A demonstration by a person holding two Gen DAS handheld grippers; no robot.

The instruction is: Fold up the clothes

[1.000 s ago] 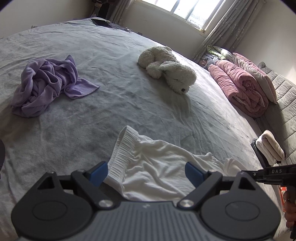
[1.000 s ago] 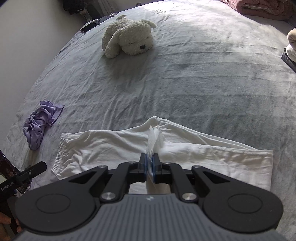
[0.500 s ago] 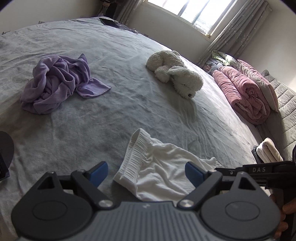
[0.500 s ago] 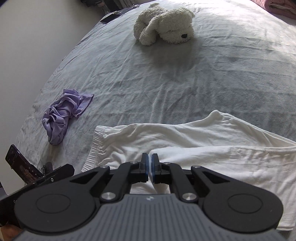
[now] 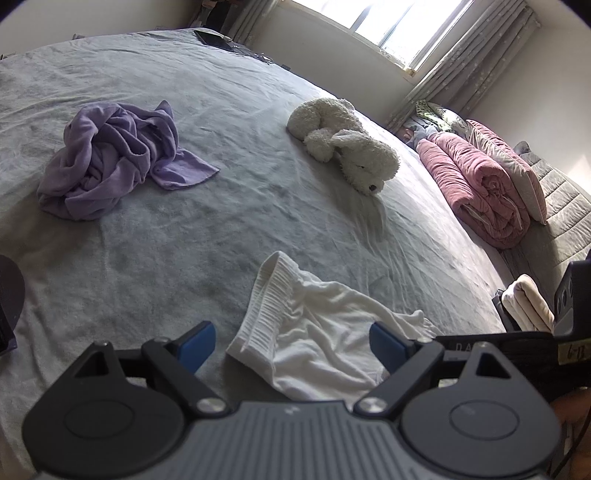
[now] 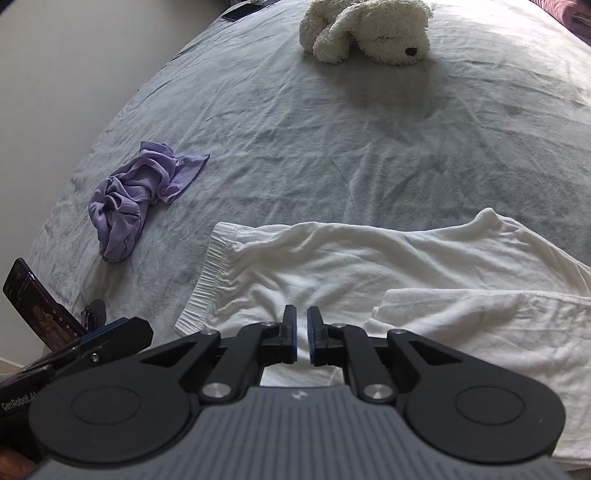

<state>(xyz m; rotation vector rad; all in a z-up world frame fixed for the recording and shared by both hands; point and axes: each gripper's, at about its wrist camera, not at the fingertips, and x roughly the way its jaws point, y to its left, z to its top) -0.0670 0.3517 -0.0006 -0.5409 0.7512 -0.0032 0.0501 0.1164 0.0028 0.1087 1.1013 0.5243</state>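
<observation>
Bed: a wide grey sheet (image 6: 332,155), wrinkled, fills most of both views.
White trousers: the white trousers (image 6: 369,273) lie on the sheet in the lower half of the right wrist view, the ribbed waistband at centre left, the legs running off toward the right edge, one leg lying over the other at lower right. In the left wrist view the same garment (image 5: 317,343) sits low in the centre, waistband end nearest the middle of the frame.
Right gripper: the right gripper (image 6: 301,339) points down over the cloth at bottom centre; its jaws are opening, a narrow gap shows between the blue pads, and no fabric is pinched in that gap. The cloth lies just under the tips.
Left gripper: the left gripper (image 5: 291,343) is spread wide at the bottom of its view, one blue pad on each side of the waistband end; neither pad presses the cloth.
Purple garment: a crumpled purple garment (image 5: 110,162) lies in the upper left of the left wrist view, well apart from the trousers; at centre left of the right wrist view (image 6: 136,199).
Soft toy: a white plush dog (image 6: 369,29) lies at the top centre of the right wrist view.
Pink quilt: a rolled pink quilt (image 5: 484,188) lies at the right edge of the left wrist view.
Phone: a dark phone (image 6: 40,310) stands tilted at the lower left of the right wrist view.
</observation>
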